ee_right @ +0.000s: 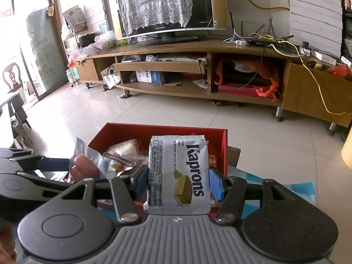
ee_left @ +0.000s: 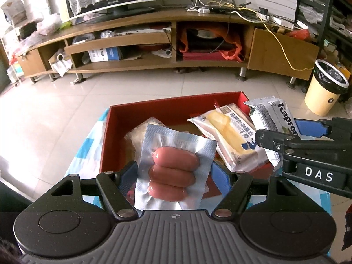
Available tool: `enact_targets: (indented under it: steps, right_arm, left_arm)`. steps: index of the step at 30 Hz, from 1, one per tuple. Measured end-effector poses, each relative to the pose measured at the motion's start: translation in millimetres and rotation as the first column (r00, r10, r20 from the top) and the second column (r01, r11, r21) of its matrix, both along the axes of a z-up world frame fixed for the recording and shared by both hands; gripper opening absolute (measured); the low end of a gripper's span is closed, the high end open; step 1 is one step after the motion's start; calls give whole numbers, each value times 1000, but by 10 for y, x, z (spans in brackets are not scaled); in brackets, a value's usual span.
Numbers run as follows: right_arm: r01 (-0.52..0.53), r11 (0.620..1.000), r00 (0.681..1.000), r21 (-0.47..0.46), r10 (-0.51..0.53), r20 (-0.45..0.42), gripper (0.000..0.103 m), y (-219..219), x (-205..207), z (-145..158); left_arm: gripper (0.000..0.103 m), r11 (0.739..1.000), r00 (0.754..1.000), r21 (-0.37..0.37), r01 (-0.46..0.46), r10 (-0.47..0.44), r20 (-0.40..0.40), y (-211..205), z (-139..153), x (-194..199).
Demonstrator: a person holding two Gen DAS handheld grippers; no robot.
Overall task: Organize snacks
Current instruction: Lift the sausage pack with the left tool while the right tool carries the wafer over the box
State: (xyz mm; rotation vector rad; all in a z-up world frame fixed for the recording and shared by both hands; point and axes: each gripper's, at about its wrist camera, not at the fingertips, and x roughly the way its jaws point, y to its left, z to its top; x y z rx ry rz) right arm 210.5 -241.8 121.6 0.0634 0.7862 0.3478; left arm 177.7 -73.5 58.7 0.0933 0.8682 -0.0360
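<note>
Left wrist view, centre: the left gripper [ee_left: 173, 171] is clamped on a silver vacuum pack of three pink sausages [ee_left: 172, 171], above the red box [ee_left: 167, 107]. Right wrist view, lower centre: the right gripper [ee_right: 178, 176] is clamped on a pale grey Kaprons wafer pack [ee_right: 178, 173] with dark letters, also above the box.

Black linked left gripper [ee_left: 173, 176], blue pads, silver rivets, grey ribbed base; right gripper [ee_right: 178, 178] lettered "DAS"
</note>
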Motion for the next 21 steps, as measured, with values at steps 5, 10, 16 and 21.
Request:
enact_targets:
  steps: [5,10,16,21]
  right_arm:
    - [1,1000,1000,8,-1,5,57,29,68,2]
    - [6,1000,1000,19,-6,8,57,60,152,-7]
    - [5,1000,1000,26,-5,-4,57,100,294,-69]
    - [11,999,1000,39,-10,-17,57,109,405,-104]
  left_arm:
    - [76,1000,1000,-5,-11,12,6,31,28,88]
    - [76,1000,1000,-1,-28,28,14,56,40,178]
    - [76,999,999,3,-47,47,2,101,2,299]
    - [76,998,998,5,-58,58,3,128,-8,382]
